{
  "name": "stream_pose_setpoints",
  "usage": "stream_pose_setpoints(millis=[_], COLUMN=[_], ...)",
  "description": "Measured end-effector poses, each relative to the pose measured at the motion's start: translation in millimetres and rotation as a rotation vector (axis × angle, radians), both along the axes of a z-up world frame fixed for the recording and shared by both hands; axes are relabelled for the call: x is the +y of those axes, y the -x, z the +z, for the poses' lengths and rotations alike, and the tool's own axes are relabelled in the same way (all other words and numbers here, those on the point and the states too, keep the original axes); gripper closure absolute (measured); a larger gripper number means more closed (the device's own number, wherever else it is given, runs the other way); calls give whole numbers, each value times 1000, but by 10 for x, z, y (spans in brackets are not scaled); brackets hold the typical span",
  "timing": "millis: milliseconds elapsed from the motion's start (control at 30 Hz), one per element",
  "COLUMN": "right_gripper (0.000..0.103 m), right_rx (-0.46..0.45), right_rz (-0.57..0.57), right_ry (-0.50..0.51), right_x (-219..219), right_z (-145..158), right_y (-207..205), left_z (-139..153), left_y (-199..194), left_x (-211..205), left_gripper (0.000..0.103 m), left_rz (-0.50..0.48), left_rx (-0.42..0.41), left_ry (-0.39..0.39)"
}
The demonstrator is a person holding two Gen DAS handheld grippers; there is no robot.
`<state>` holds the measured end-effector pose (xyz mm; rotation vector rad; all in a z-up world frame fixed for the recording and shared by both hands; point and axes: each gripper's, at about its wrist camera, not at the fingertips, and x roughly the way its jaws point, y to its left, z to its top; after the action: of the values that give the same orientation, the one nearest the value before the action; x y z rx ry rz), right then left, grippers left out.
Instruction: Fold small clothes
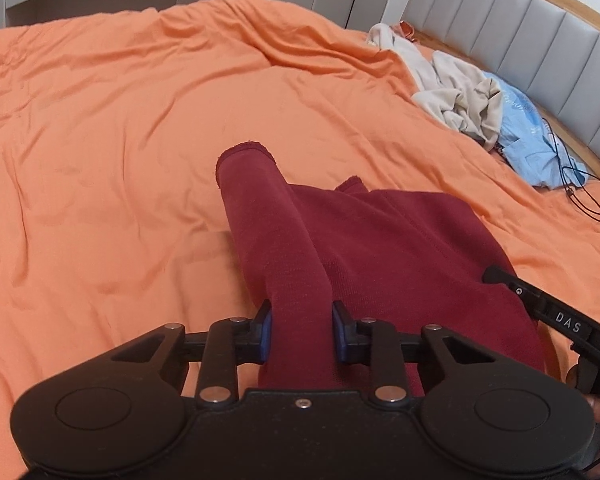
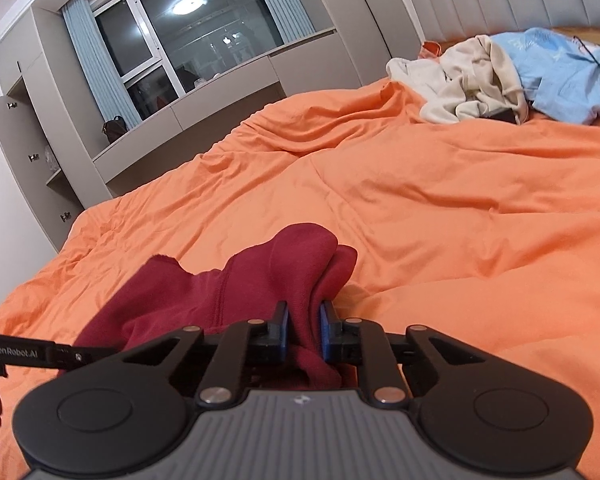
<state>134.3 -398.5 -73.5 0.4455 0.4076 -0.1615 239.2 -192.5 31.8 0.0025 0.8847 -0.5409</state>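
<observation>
A dark red garment (image 1: 380, 240) lies on the orange bedcover (image 1: 120, 140). My left gripper (image 1: 302, 320) is shut on a long folded part of it, which sticks out ahead between the blue pads (image 1: 265, 334). My right gripper (image 2: 303, 316) is shut on another bunched edge of the same red garment (image 2: 260, 280), which spreads to the left. The right gripper's body shows at the right of the left wrist view (image 1: 552, 312), at the garment's edge. The left gripper's body shows at the left of the right wrist view (image 2: 28, 354).
A heap of beige clothes (image 1: 456, 92) and a light blue garment (image 1: 536, 140) with a black cable (image 1: 588, 188) lie near the padded grey headboard (image 1: 540, 28). In the right wrist view, grey cabinets (image 2: 28, 140) and a window (image 2: 192, 36) stand beyond the bed.
</observation>
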Motion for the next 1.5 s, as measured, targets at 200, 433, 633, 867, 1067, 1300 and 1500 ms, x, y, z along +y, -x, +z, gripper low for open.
stream_pose_setpoints(millis=[200, 433, 633, 867, 1067, 1300, 1500], right_gripper=[87, 88, 88, 88, 88, 88, 87], right_rx=[-36, -77, -93, -114, -132, -55, 103], right_rz=[7, 52, 99, 188, 264, 282, 200], right_ry=[41, 87, 98, 104, 94, 97, 114], right_x=[137, 326, 563, 943, 1325, 1551, 1427], right_z=[165, 386, 471, 545, 590, 348, -64], right_y=[43, -61, -275, -782, -1375, -1824, -1976], left_z=[122, 248, 356, 520, 624, 337, -148], left_y=[60, 30, -29, -254, -564, -842, -963], left_x=[-7, 61, 233, 663, 1060, 1286, 1372], left_gripper=[74, 75, 76, 76, 76, 75, 72], left_rz=[-29, -59, -36, 48, 133, 178, 197], left_rx=[-39, -64, -98, -140, -179, -146, -64], left_ry=[5, 18, 4, -37, -88, -120, -154])
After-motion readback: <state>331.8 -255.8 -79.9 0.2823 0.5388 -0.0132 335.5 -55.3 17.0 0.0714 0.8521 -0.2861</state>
